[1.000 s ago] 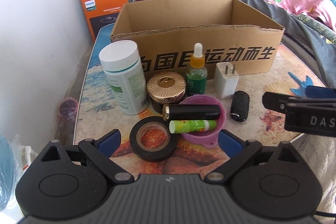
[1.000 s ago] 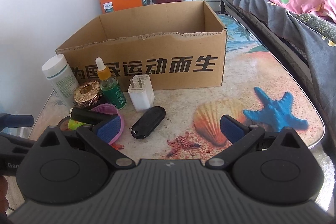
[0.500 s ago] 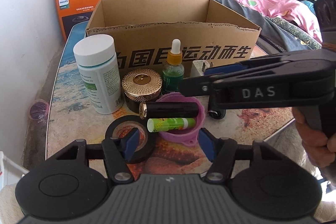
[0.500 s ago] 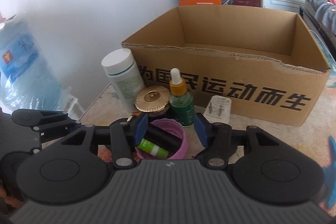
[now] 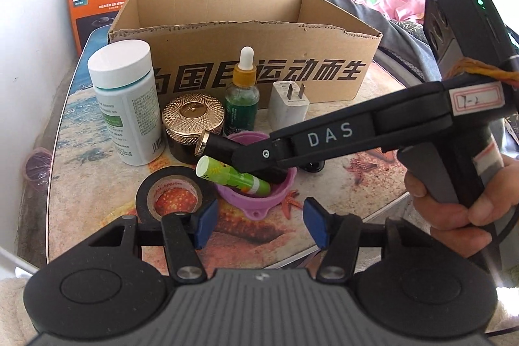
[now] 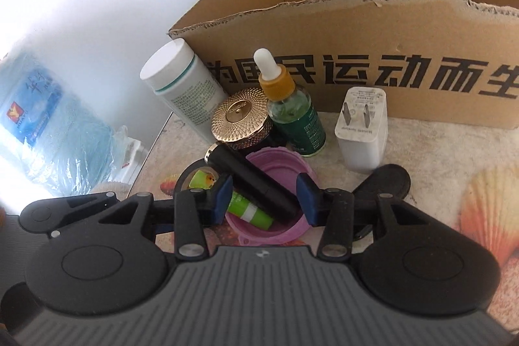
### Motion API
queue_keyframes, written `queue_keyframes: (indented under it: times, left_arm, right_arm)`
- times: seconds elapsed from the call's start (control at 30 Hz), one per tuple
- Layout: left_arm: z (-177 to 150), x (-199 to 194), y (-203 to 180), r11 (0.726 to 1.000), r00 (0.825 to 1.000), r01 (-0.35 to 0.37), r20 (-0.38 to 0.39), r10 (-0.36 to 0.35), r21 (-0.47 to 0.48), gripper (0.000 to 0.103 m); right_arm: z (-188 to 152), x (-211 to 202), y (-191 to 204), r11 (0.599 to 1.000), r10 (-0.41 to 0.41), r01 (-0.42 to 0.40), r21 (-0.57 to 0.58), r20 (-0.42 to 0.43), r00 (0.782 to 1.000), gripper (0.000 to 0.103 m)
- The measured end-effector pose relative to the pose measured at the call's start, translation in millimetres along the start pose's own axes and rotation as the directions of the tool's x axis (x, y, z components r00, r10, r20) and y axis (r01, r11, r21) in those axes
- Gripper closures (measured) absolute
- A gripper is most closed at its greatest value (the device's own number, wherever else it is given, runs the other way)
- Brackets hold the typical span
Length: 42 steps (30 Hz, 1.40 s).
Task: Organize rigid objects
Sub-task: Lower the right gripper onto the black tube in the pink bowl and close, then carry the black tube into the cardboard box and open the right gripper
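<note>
Two grippers low over the clutter at the near table [image 5: 350,184] edge. Left gripper [image 5: 258,224] nearest, half open, empty, poised just short of the pink cup [image 5: 259,204], beside the black tape roll [image 5: 146,187]. Right gripper [image 6: 265,196], in a hand [image 5: 454,209], angled down into that cup, narrowed to about a third, blue pads astride the black tube [image 6: 256,184]; whether pressing on it, impossible to tell. Tube glossy, hard, round, gold-capped at the far end, propped slantwise across the cup rim, side by side with a green lip balm stick [image 5: 233,175]. Risks, as a guess: left pad catching the green stick along with the tube, so both dragged out or pinched askew; round tube rolling out of a shallow grip; light cup tipping or lifting with it; nearby gold-lidded jar [image 6: 240,119] nudged. Further back, upright and crowded together: dropper bottle [image 6: 292,115], white charger [image 6: 361,135], white pill bottle [image 5: 126,99], black key fob [image 6: 386,180] lying flat. Behind all, open cardboard box [image 5: 246,34], apparently empty, probably the destination.
</note>
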State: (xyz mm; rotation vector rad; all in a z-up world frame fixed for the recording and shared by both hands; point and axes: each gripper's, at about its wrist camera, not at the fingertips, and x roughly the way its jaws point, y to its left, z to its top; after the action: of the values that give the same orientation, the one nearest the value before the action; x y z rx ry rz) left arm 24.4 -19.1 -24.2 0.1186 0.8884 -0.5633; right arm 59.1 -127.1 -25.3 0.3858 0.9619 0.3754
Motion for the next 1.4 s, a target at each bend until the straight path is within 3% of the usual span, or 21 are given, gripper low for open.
queue_keyframes:
  times: [0.13, 0.27, 0.37, 0.53, 0.7, 0.87, 1.07, 1.4]
  left_arm:
    - [-0.6, -0.3, 0.7, 1.000, 1.000, 0.013, 0.013, -0.012, -0.006, 0.045]
    - [0.2, -0.4, 2.5, 1.000, 0.999, 0.029, 0.024, -0.028, -0.010, 0.047]
    - [3.2, 1.0, 3.8, 0.999, 0.998, 0.047, 0.030, -0.046, -0.019, 0.061]
    - [8.7, 5.5, 4.3, 0.997, 0.997, 0.073, 0.025, -0.073, -0.021, 0.074]
    - [12.7, 11.5, 2.9, 0.997, 0.997, 0.077, 0.005, -0.077, -0.027, 0.074]
    - [15.5, 16.3, 2.8, 0.996, 0.996, 0.085, -0.012, -0.086, -0.032, 0.070]
    - [17.7, 23.2, -1.3, 0.997, 0.997, 0.068, -0.023, -0.070, -0.044, 0.068]
    - [23.7, -16.3, -19.5, 0.999, 0.998, 0.033, 0.061, -0.035, 0.026, 0.068]
  right_arm:
    - [-8.2, -6.8, -1.0, 0.999, 0.014, -0.012, 0.052, -0.039, 0.999, 0.059]
    - [-2.7, -11.5, 1.0, 0.999, 0.007, -0.006, 0.042, -0.014, 1.000, 0.059]
    - [2.0, -9.2, -2.2, 0.999, -0.003, 0.004, 0.044, -0.008, 1.000, 0.059]
    - [8.6, 1.1, -8.0, 0.996, 0.013, -0.010, 0.083, -0.031, 0.999, 0.063]
    - [5.0, 9.2, -12.7, 0.988, 0.054, -0.047, 0.150, -0.044, 0.998, 0.081]
    - [0.2, 7.0, -20.0, 0.970, 0.108, -0.099, 0.222, -0.029, 0.994, 0.082]
    - [-6.6, 4.7, -26.0, 0.966, 0.116, -0.111, 0.235, -0.005, 0.993, 0.082]
    - [-5.4, -43.1, -0.7, 0.976, 0.128, -0.141, 0.167, 0.085, 0.988, 0.082]
